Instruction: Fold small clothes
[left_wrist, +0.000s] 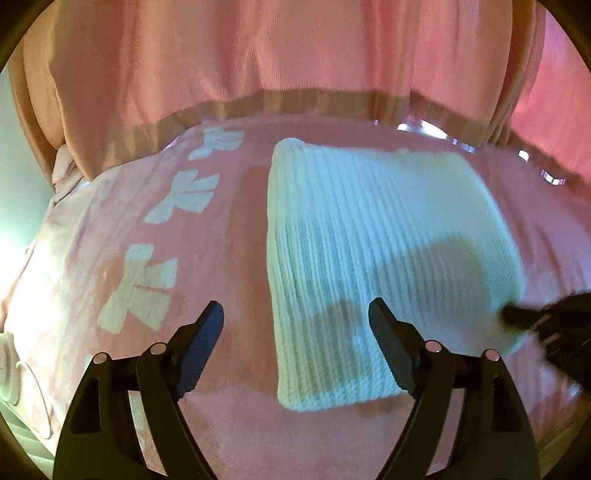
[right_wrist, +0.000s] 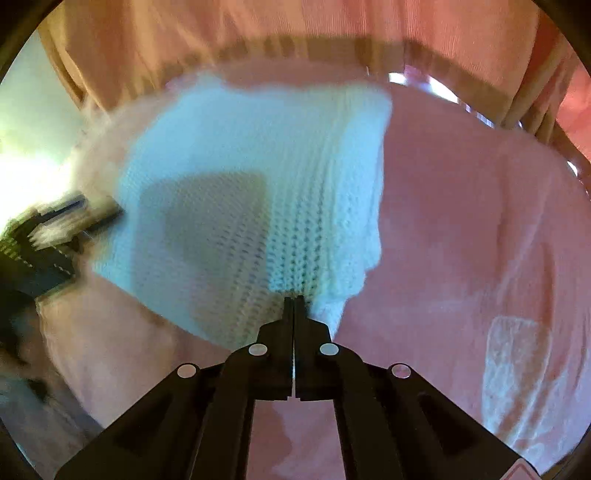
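Left wrist view looks down on a white ribbed knit garment (left_wrist: 369, 258) lying folded and flat on a pink cloth (left_wrist: 229, 424) printed with pale cross-like marks (left_wrist: 140, 291). The left gripper (left_wrist: 295, 314) stands with its jaws spread wide over the garment's near left edge, and nothing is pinched between its fingers (left_wrist: 207, 332). At the far right of that view the right gripper (left_wrist: 517, 314), blurred, meets the garment's near right corner. In the right wrist view the right gripper (right_wrist: 293, 301) has its jaws pressed together on the near edge of the knit (right_wrist: 258, 166), a bit of which bunches at the tips. A pinkish curtain (left_wrist: 258, 55) hangs behind the surface
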